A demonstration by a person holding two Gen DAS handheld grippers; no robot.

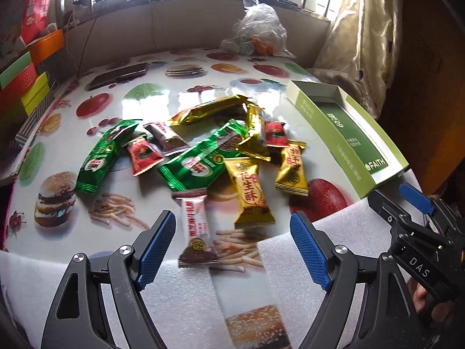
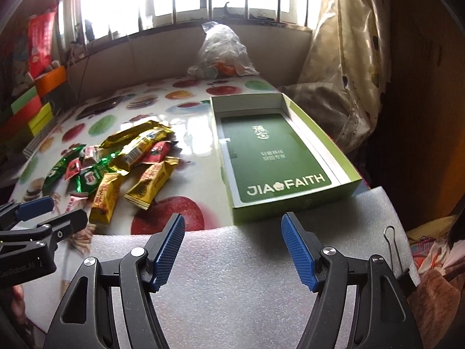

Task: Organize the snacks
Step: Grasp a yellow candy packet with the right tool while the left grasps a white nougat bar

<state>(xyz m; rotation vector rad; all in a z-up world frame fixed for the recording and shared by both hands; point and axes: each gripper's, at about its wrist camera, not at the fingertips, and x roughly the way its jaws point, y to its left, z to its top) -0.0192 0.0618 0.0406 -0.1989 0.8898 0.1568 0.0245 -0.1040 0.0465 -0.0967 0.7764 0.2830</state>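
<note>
Left tool [image 1: 232, 250] fingers apart, nothing between them, hovering over the near edge of the desk [image 1: 180, 93] just short of the snack pile [image 1: 203, 151]. Right tool [image 2: 232, 250] also spread wide and gripping nothing, above the white foam sheet [image 2: 238, 276] just in front of the green box [image 2: 343, 157]. Pile sits left of the box, on the fruit-and-burger print desk cover, loosely heaped: two green packets, several gold ones, a couple of small red ones, brownish ones mixed in. Pink-white packet [image 1: 197, 226] is the nearest piece, off the front of the pile, lying between the left tool's blue pads [image 1: 158, 244] but not touched by either. Gold peanut-crisp packet [image 1: 251, 195] just right of it, overlapping the big green packet [image 1: 200, 160]. Another gold packet [image 1: 292, 168] is the one closest to the box, small gap between them. Box is open-topped, white inner walls, dark green "JIA FAITH" card flat on its floor; no snacks inside. Clear plastic bag [image 2: 221, 52] with round items at the far desk edge, beyond the box. Dark flat case [image 1: 119, 75] far left of the pile. Coloured boxes [image 1: 26, 87] stacked off the desk's left side. Wire clip [image 2: 392, 247] on the foam right of the right tool.
</note>
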